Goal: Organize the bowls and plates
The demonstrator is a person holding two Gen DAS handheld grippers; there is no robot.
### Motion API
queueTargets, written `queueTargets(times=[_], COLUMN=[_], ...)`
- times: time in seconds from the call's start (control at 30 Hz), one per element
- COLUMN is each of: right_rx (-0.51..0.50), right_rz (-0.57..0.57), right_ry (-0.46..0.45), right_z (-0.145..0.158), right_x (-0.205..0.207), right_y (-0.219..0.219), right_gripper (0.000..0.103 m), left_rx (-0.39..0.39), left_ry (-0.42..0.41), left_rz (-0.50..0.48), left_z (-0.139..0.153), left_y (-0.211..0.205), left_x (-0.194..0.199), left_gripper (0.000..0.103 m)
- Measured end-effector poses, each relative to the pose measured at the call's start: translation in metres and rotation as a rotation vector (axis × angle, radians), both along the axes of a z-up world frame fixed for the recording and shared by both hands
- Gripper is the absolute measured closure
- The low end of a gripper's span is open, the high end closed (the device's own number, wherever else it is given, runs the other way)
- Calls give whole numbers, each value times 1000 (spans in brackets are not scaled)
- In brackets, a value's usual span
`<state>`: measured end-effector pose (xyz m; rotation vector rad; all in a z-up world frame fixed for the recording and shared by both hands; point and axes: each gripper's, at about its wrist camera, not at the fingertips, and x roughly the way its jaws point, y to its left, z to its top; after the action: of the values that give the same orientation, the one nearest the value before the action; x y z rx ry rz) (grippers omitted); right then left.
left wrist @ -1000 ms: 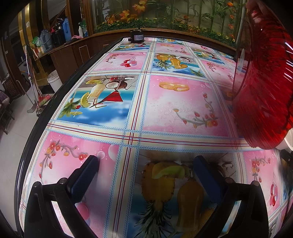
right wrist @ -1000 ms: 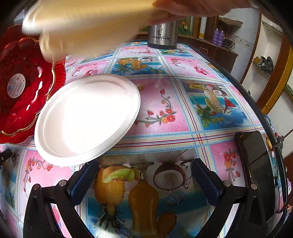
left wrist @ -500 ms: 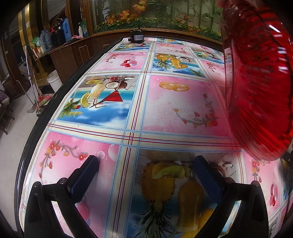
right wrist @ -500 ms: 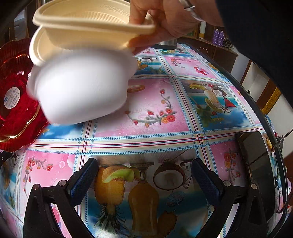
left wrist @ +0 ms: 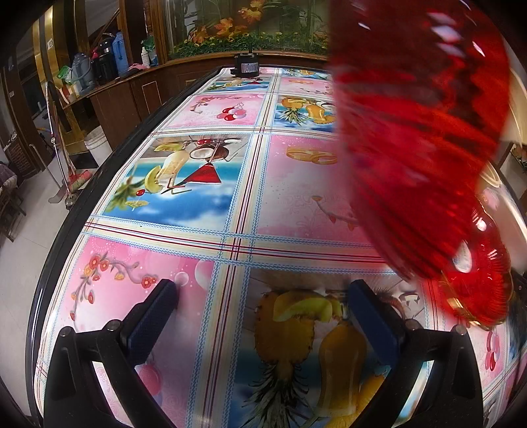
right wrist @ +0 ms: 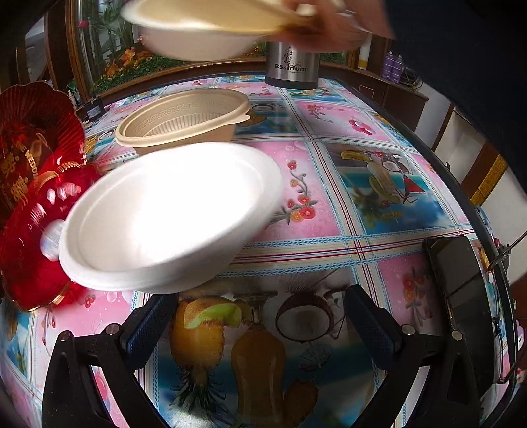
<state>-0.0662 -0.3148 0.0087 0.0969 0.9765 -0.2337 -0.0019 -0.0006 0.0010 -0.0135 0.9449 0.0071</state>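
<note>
In the right wrist view a white bowl (right wrist: pixel 171 217) lies in front of my open, empty right gripper (right wrist: pixel 260 312), blurred. Behind it a beige bowl (right wrist: pixel 184 121) stands on the table. A bare hand (right wrist: pixel 332 23) holds another cream bowl (right wrist: pixel 197 33) high above. A red plate (right wrist: pixel 36 237) lies at the left, with a second red plate (right wrist: pixel 36 131) raised behind it. In the left wrist view my left gripper (left wrist: pixel 263 303) is open and empty; a blurred red plate (left wrist: pixel 418 138) hangs in the air at the right, above another red plate (left wrist: pixel 477 289) on the table.
The table carries a fruit-print cloth (left wrist: pixel 204 184). A steel canister (right wrist: pixel 291 64) stands at the far side. A dark phone (right wrist: pixel 461 286) lies near the right edge. A small black device (left wrist: pixel 246 66) sits at the far end. The table's left edge (left wrist: pixel 66 224) drops to the floor.
The beige bowl has been set on the table and the white bowl has come down in front of my right gripper. The hand has lifted away with a cream bowl. The raised red plate moved left.
</note>
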Motion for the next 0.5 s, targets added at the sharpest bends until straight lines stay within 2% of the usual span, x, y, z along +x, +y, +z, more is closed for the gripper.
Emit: queueTargets(times=[0.5], right_rx=[0], right_rz=[-2], right_ry=[0], right_z=[0], right_x=[-1], right_y=[0], right_gripper=[1], left_rx=[0], left_ry=[0], left_rz=[0], left_z=[-1], left_y=[-1], left_x=[-1], left_gripper=[0])
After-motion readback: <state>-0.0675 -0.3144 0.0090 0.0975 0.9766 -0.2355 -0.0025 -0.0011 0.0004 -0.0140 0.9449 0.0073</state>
